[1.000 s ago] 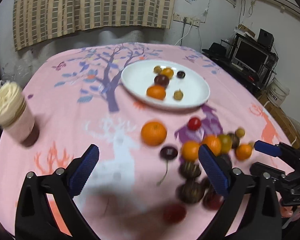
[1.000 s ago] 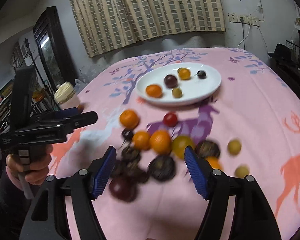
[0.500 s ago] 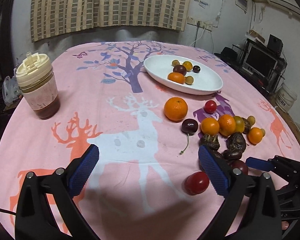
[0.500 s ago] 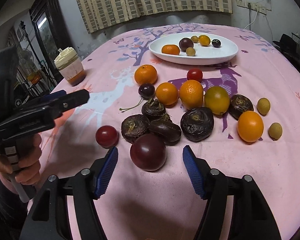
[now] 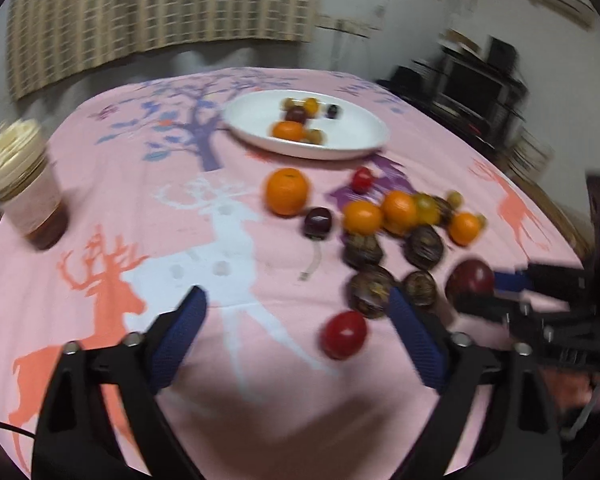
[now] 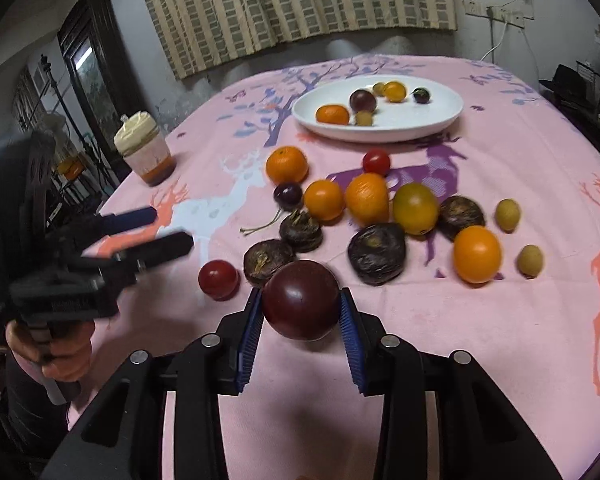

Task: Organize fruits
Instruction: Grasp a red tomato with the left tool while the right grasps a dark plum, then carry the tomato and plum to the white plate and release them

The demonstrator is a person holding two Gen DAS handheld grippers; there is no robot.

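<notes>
Our right hand-held gripper (image 6: 301, 312), spread half a second ago, now clamps the round dark-red plum (image 6: 301, 300); left hand-held gripper (image 5: 296, 324) gapes empty; white oval plate (image 6: 440, 120) next.

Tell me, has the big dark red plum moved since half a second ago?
Yes. The dark red plum lay apart between open fingers beside the wrinkled dark fruit; now the right gripper clamps it, partly covering that fruit.

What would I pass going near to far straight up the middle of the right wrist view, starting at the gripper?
Right gripper → dark red plum clamped between its pads → dark brown wrinkled fruit → tall orange → red cherry tomato → white plate.
</notes>
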